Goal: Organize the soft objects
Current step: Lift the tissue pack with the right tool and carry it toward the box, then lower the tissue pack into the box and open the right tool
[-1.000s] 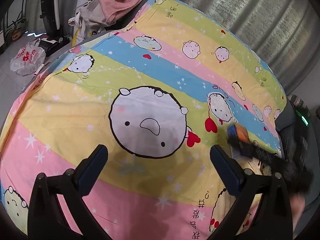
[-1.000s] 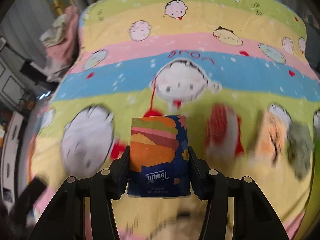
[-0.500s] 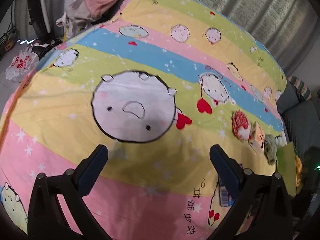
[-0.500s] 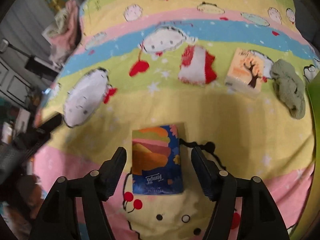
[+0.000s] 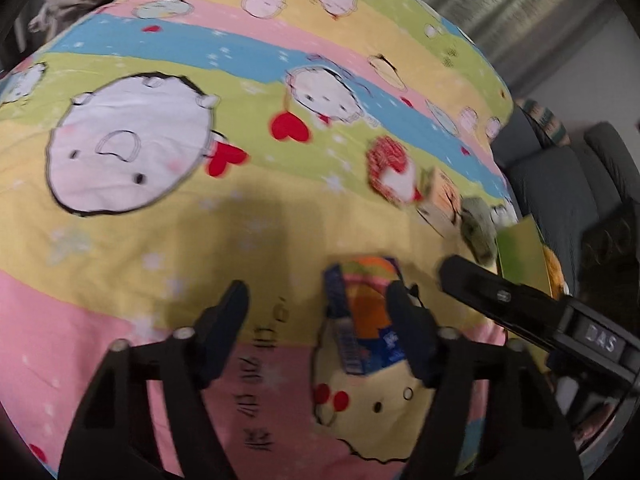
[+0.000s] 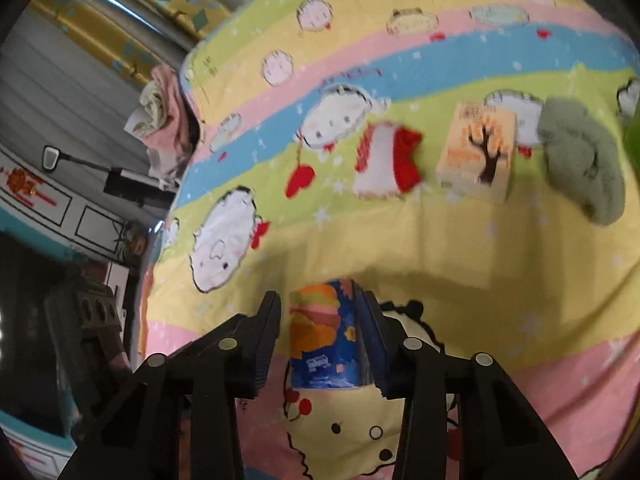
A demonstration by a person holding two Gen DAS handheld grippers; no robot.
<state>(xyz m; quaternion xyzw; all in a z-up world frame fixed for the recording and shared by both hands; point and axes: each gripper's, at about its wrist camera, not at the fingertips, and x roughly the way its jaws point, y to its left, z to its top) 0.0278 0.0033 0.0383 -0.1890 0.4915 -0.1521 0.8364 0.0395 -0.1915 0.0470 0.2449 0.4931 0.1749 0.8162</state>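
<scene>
The striped cartoon bedsheet [image 5: 120, 260] is filling both views, and the soft things are lying on its yellow and green bands. The left gripper [image 5: 318, 300] is hovering low over the near part of the sheet, spread wide and carrying nothing. The right gripper [image 6: 319, 300] is standing astride the blue tissue pack [image 6: 320, 344]. Its jaws are narrower than half a second ago, but a sliver of sheet is showing beside the left finger, so it is judged not to be clamping.

Farther away, a green cloth [image 6: 580, 160], a tree-printed tissue pack [image 6: 476, 152] and a red-and-white soft item [image 6: 384, 164] are sitting in a row, right to left.

A second ago the blue tissue pack was being carried in the right jaws. Now it is resting on the near yellow band, well short of that row. That placement is probably finishing, or the pack is being nudged straight.
</scene>
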